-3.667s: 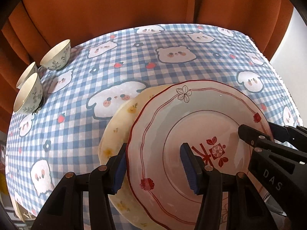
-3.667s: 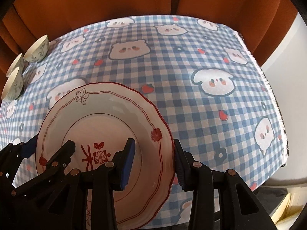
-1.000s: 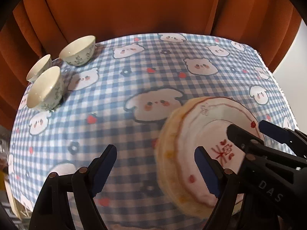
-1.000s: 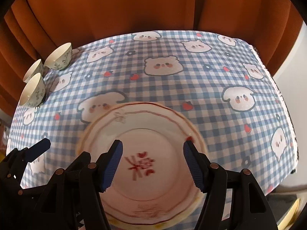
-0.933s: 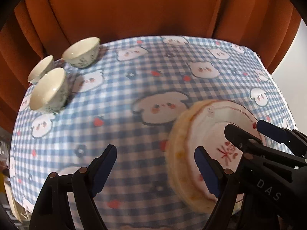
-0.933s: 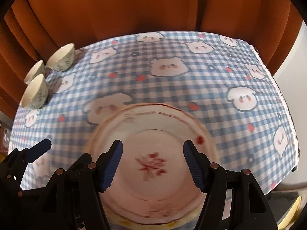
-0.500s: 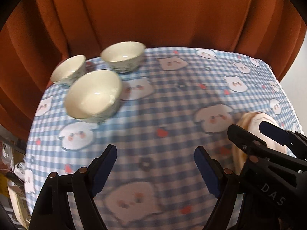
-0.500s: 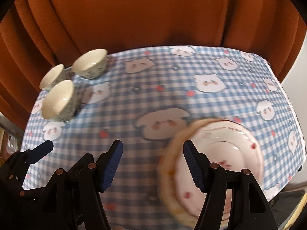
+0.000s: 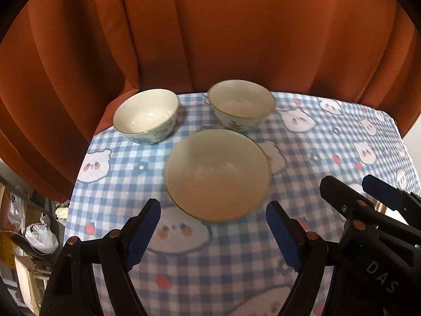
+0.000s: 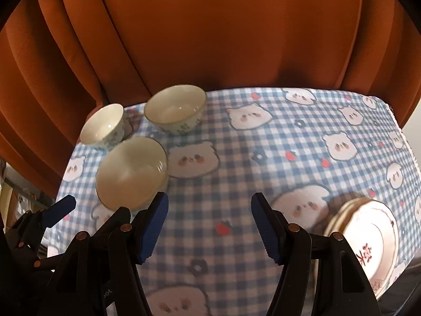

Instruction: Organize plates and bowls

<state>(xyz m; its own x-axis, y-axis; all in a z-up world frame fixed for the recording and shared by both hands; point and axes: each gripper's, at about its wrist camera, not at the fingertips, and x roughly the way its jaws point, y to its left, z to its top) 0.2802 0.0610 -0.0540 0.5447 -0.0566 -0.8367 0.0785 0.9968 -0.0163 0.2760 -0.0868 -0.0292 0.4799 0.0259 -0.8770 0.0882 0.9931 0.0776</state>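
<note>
L gripper: spread wide, just short of nearest bowl
R gripper: spread wide, right of same bowl
Plates: stacked, far right of bowl

Worktop under blue-white checked cloth, printed with bear faces, strawberries, small flowers. Rust-orange curtain hangs in folds right behind cloth's far edge. Left of the cloth, lower down: cluttered shelves, white plastic bags.

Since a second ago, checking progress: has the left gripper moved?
Yes. The left gripper swung left, away from the plates; the three bowls, then far left in its view, now sit straight ahead, nearest bowl just beyond its open fingers.
</note>
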